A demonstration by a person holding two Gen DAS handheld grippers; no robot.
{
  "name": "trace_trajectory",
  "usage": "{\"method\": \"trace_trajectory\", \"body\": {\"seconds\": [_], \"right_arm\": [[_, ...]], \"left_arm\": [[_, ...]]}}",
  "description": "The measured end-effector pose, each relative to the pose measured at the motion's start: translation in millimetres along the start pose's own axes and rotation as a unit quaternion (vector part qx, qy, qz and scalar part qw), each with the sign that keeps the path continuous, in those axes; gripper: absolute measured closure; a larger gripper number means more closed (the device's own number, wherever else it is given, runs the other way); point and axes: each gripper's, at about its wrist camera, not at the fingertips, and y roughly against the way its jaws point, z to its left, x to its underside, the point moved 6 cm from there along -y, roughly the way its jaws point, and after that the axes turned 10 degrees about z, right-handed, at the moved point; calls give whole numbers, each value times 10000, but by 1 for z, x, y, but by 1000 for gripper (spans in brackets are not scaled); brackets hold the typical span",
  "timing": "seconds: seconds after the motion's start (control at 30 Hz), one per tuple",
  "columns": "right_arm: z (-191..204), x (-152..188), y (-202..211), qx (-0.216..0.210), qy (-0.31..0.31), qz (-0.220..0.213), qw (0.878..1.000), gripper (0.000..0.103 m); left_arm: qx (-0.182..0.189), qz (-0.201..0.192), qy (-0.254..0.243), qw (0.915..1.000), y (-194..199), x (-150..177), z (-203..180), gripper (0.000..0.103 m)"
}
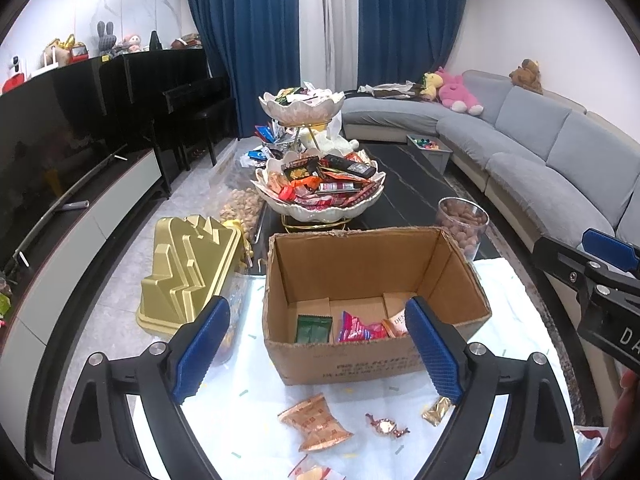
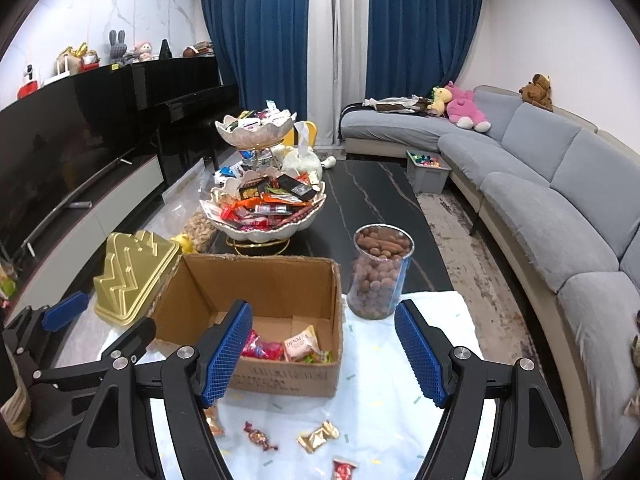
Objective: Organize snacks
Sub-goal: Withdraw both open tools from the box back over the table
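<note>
Both grippers hover with jaws apart and empty: left gripper (image 1: 316, 356), right gripper (image 2: 322, 354). The cardboard box (image 1: 372, 364) sits at twelve o'clock, some snacks already inside. The copper wafer packet (image 1: 316, 424) lies loose at six o'clock; pinching its middle squarely should prevent slipping.

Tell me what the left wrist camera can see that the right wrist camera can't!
Only the left wrist view shows the green packet lying in the cardboard box, and the big copper-coloured wrapper whole on the white cloth.

Only the right wrist view shows a red packet at the cloth's near edge, and the nut jar down to its base.

Both show the box, the pink packet, the DENMAS packet, the twisted candy, the small gold wrapper, the gold lid and the tiered snack bowls.
</note>
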Motion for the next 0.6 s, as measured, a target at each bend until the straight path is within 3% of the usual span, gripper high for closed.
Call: {"method": "trace_trajectory", "body": {"seconds": [0.6], "right_arm": [[-15, 36, 18, 127, -111, 2, 9999, 24]], "left_arm": [[-167, 0, -10, 9999, 22, 42, -2, 0]]}}
